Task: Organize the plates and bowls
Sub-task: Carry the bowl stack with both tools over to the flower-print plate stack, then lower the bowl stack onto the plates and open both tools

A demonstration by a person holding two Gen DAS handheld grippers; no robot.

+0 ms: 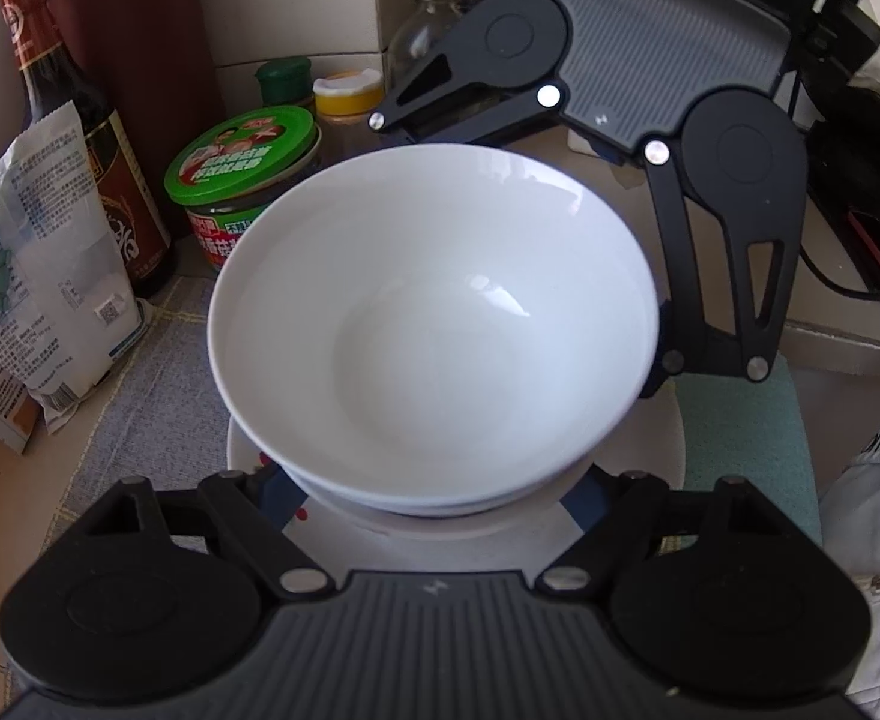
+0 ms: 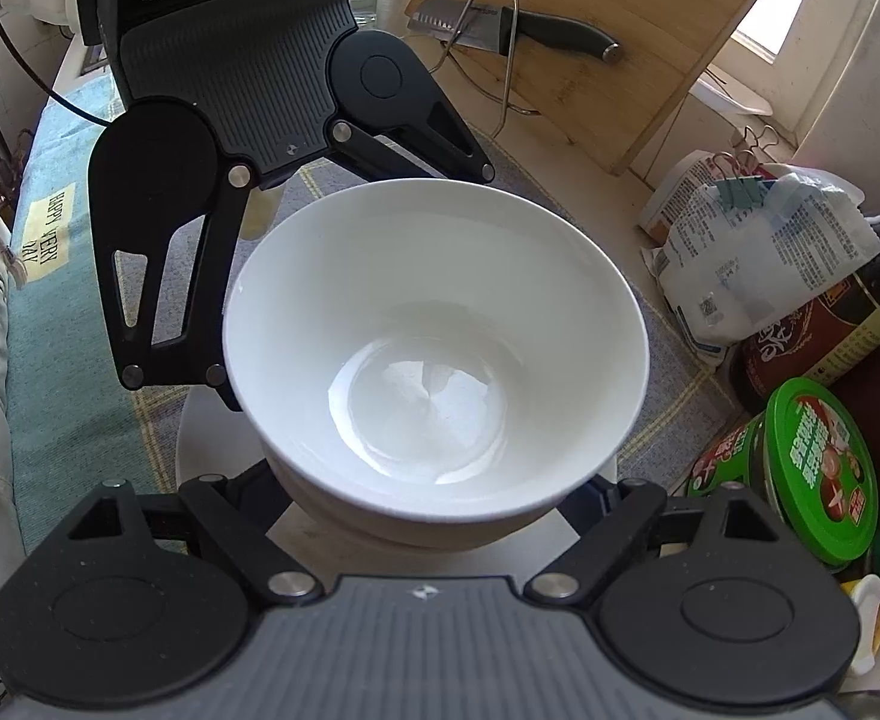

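Note:
A white bowl [image 1: 434,324] [image 2: 434,336] sits in a second white bowl [image 1: 440,501] [image 2: 350,516], stacked on a white plate [image 1: 248,450] [image 2: 200,438]. My left gripper [image 1: 434,480] reaches in from one side and my right gripper [image 2: 434,492] from the opposite side; each shows in the other's view, the right gripper [image 1: 650,276] and the left gripper [image 2: 230,276]. Each gripper's jaws stand wide apart around the stack's base. The fingertips are hidden under the bowl rim, so any contact is unclear.
A grey checked mat [image 1: 140,372] and a teal mat [image 1: 746,450] lie under the stack. A green-lidded jar [image 1: 242,162], sauce bottle [image 1: 74,120], paper bags [image 1: 56,276] and spice jars [image 1: 344,96] crowd one side. A cutting board [image 2: 608,30] with a knife [image 2: 530,30] stands behind.

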